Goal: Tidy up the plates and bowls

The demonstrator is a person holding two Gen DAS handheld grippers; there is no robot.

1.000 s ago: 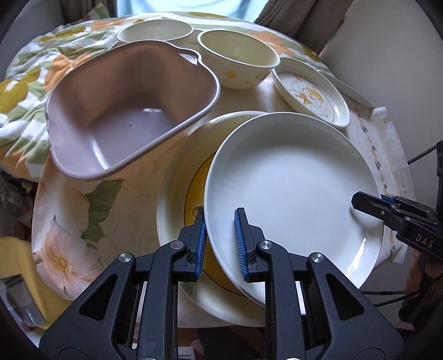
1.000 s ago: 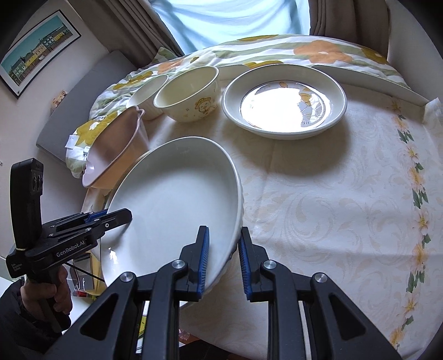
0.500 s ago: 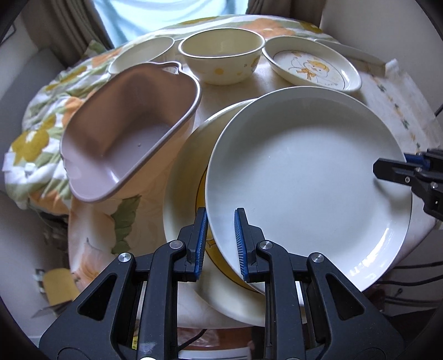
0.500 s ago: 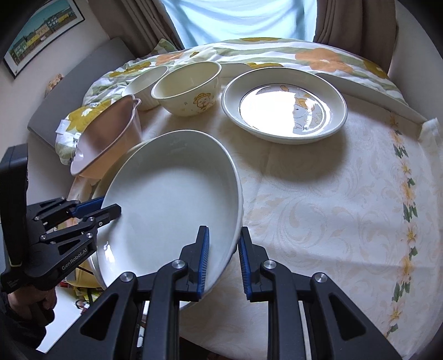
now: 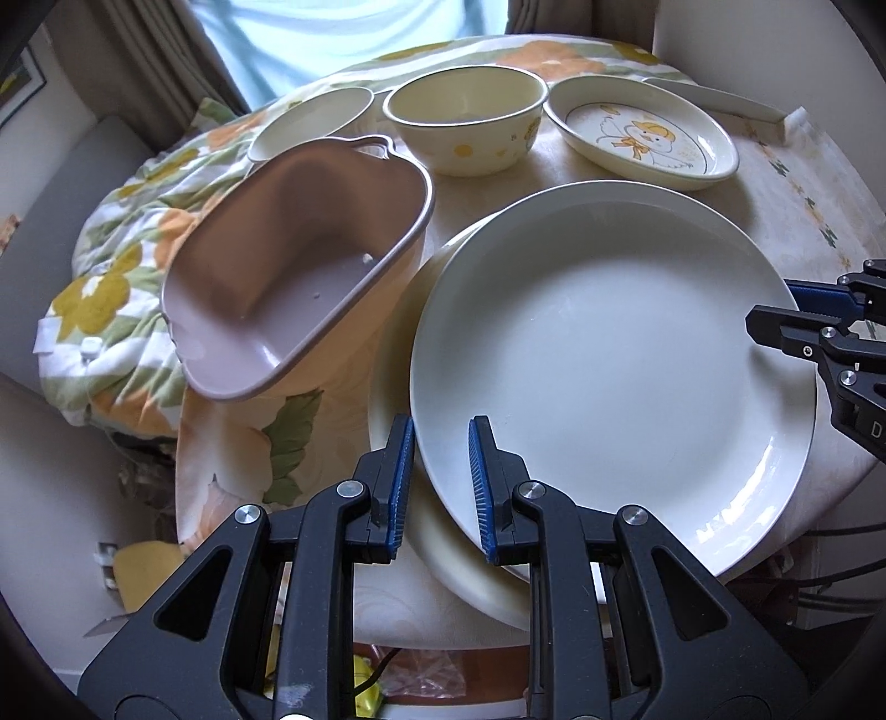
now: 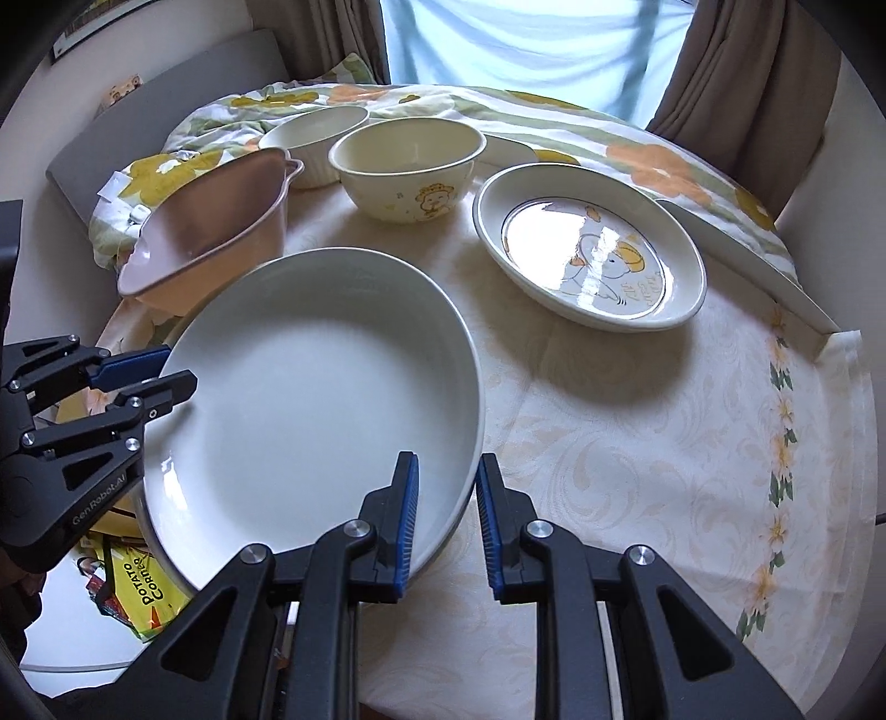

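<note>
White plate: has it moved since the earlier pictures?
Yes. The white plate slid left, towards the pink dish, covering more of the cream plate beneath.

Daylight comes from the window (image 6: 531,50) at the far side, where the pane is overexposed to pale blue-white. The scene is bright enough and sharp, with no motion blur. A strong glare lies on the cartoon plate (image 6: 590,257), and it throws a soft shadow onto the surface (image 6: 637,443). The fisheye lens bends the edges, and the corners are black.
</note>
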